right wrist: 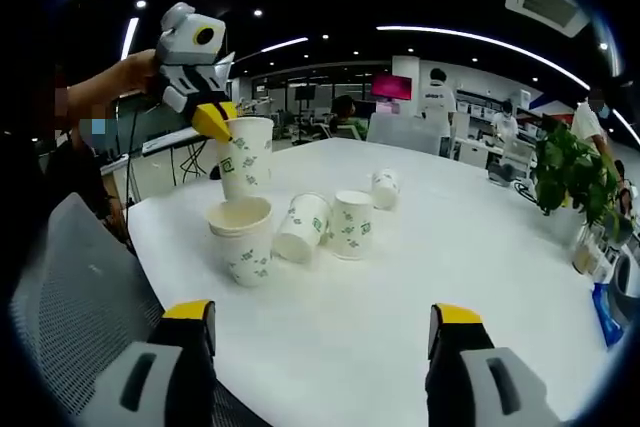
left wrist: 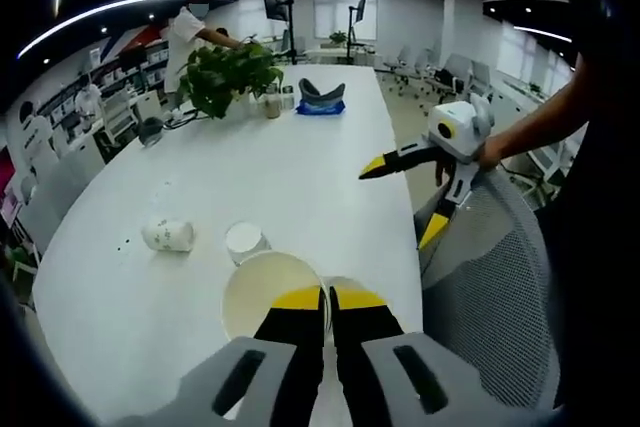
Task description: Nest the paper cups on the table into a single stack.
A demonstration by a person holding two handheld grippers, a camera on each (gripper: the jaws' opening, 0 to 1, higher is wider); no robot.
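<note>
My left gripper (left wrist: 329,299) is shut on the rim of a white paper cup (left wrist: 268,292) with green print. In the right gripper view that gripper (right wrist: 215,119) holds the cup (right wrist: 246,157) tilted just above another upright cup (right wrist: 241,237) near the table's edge. Beside that one a cup (right wrist: 303,227) lies on its side, another (right wrist: 351,224) stands, and a further one (right wrist: 384,188) lies behind. Two of these loose cups (left wrist: 168,236) (left wrist: 244,242) also show in the left gripper view. My right gripper (right wrist: 322,314) is open and holds nothing. It hovers off the table's edge (left wrist: 402,199).
The white table (right wrist: 450,247) is long. A potted plant (left wrist: 228,72) and a blue-and-grey object (left wrist: 321,99) sit at its far end. A grey mesh chair (left wrist: 495,287) stands against the near edge. A person's arm (left wrist: 540,127) holds the right gripper; other people stand behind.
</note>
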